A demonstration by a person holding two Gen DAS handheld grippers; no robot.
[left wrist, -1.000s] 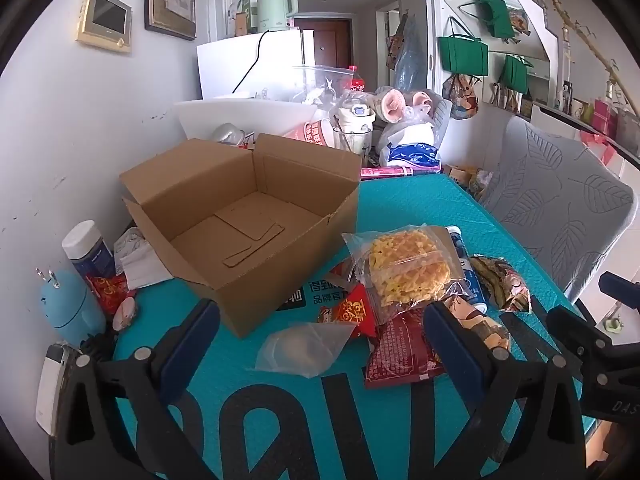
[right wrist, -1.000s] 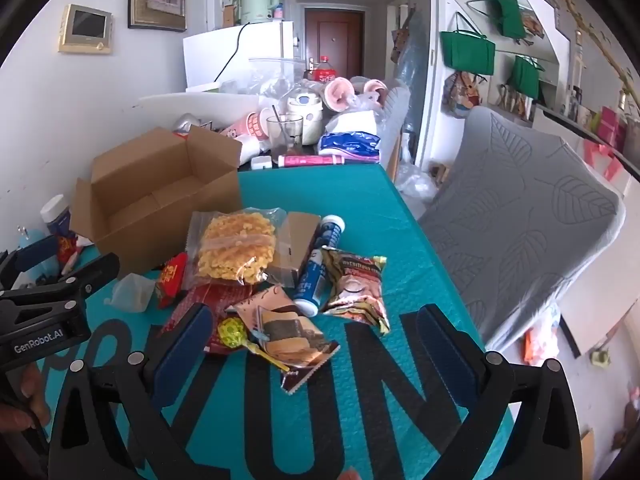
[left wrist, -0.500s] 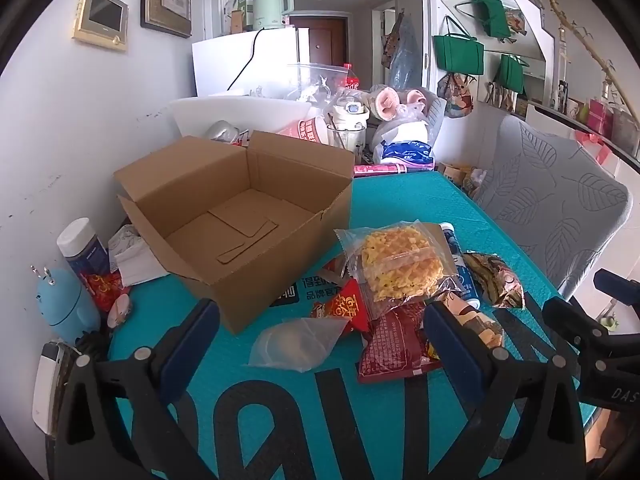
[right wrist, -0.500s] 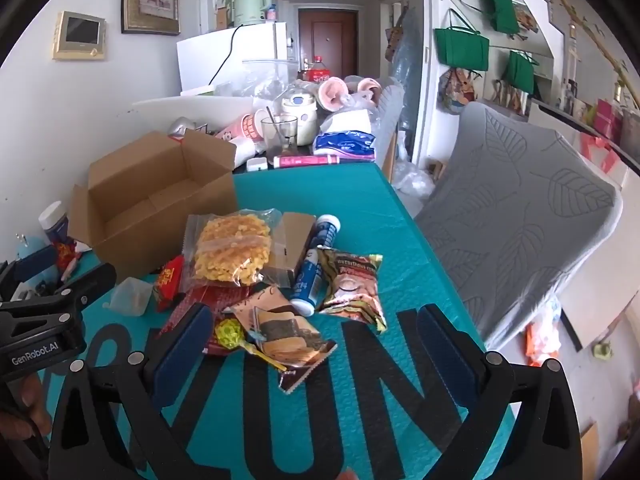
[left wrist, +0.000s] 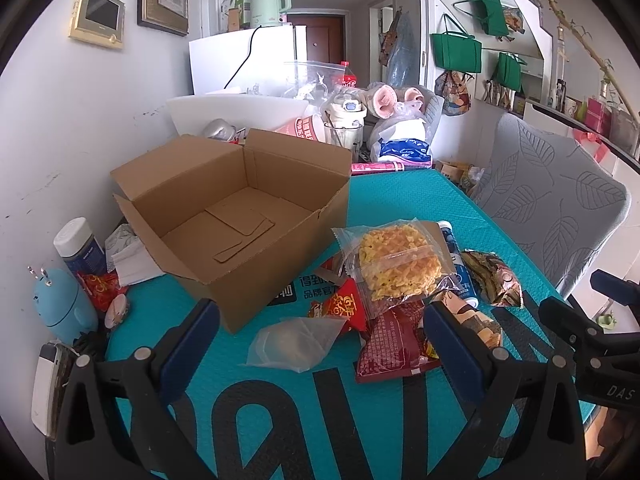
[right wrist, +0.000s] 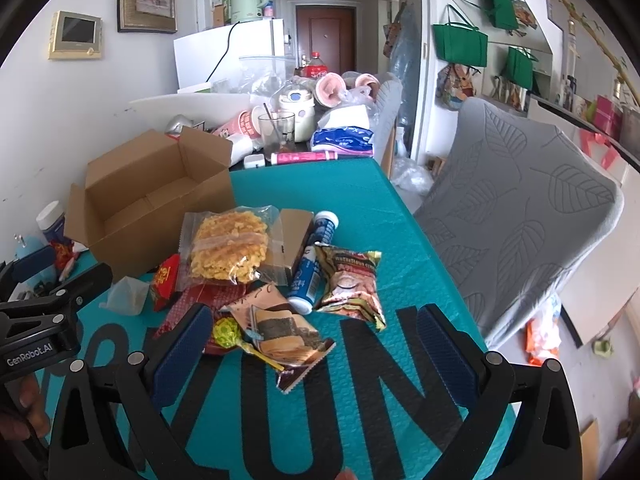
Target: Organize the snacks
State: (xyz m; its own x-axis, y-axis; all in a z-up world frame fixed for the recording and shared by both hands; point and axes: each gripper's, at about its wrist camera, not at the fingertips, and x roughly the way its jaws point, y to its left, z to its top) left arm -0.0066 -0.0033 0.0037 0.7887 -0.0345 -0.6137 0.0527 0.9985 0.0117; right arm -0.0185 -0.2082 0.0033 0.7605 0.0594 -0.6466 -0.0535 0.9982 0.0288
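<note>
Snack pile sits on the teal desk [left wrist: 400,200], just beside the open cardboard box [left wrist: 240,216], on the side facing the grey chair; box holds nothing but loose card scraps. Left gripper [left wrist: 320,332] hovers over the near desk edge, jaws spread wide, nothing between them. Right gripper [right wrist: 308,344] likewise spread and empty, low over the pile's near end. Topmost item: clear bag of yellow crisps [right wrist: 229,249], leaning against the box wall. Judged light, puffy and slick, contents brittle; best taken by the flat sealed edge rather than across the middle. Against it lies the blue tube [right wrist: 314,262], rigid and round, likely to roll; grip across the barrel. Beyond the tube from the box, a crinkled foil snack packet [right wrist: 350,284], soft, pinch at a seam. Nearest the right gripper, a brown wafer packet [right wrist: 280,332] with a yellow-green lollipop [right wrist: 226,332] on top; lollipop small, may slip free. Dark red packet [left wrist: 394,340] and a limp clear plastic bag [left wrist: 296,340] lie by the box's near corner. No snack is boxed yet.
</note>
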